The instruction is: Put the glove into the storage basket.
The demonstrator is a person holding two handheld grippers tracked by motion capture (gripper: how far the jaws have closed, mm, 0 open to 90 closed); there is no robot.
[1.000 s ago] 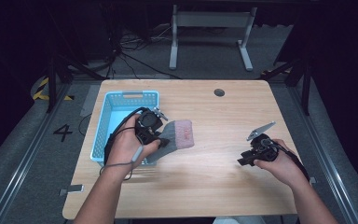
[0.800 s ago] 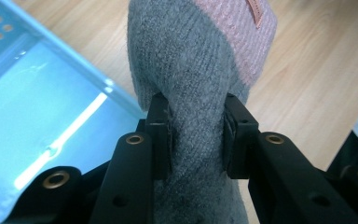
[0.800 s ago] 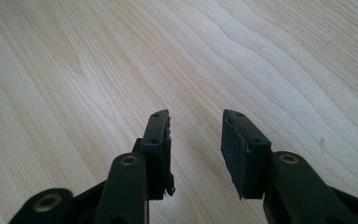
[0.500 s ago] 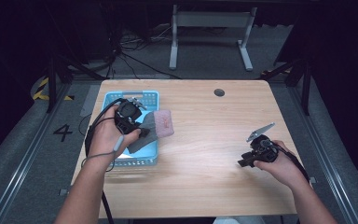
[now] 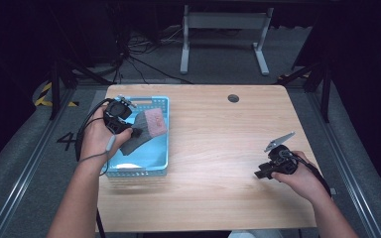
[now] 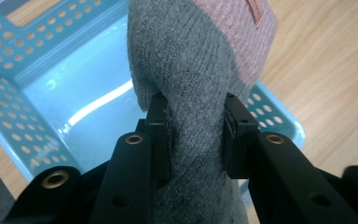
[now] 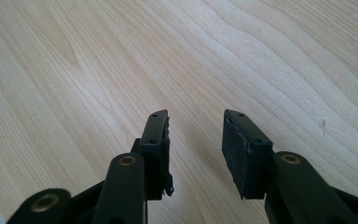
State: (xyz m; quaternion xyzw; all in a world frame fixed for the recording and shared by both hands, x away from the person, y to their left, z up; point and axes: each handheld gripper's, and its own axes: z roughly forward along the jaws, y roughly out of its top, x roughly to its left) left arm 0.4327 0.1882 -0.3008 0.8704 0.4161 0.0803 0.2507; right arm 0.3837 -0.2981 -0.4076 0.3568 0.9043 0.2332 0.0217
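Observation:
A grey sock with a pink toe (image 5: 148, 126) hangs above the blue perforated basket (image 5: 138, 172) at the table's left. My left gripper (image 5: 134, 133) is shut on the sock's grey part. In the left gripper view the two black jaws squeeze the grey knit (image 6: 191, 70) between them, around my left gripper (image 6: 196, 135), with the basket's floor (image 6: 37, 102) below. My right gripper (image 5: 259, 173) rests low over the bare wood at the table's right. In the right gripper view my right gripper (image 7: 196, 149) stands open with nothing between its jaws.
The wooden table (image 5: 218, 148) has a round cable hole (image 5: 233, 98) near its far edge. A grey metal stand (image 5: 223, 22) is on the floor behind the table. Black cables (image 5: 87, 144) trail from the left gripper.
My left gripper has carried the sock leftward from the table's middle to above the basket. The right hand has stayed in place.

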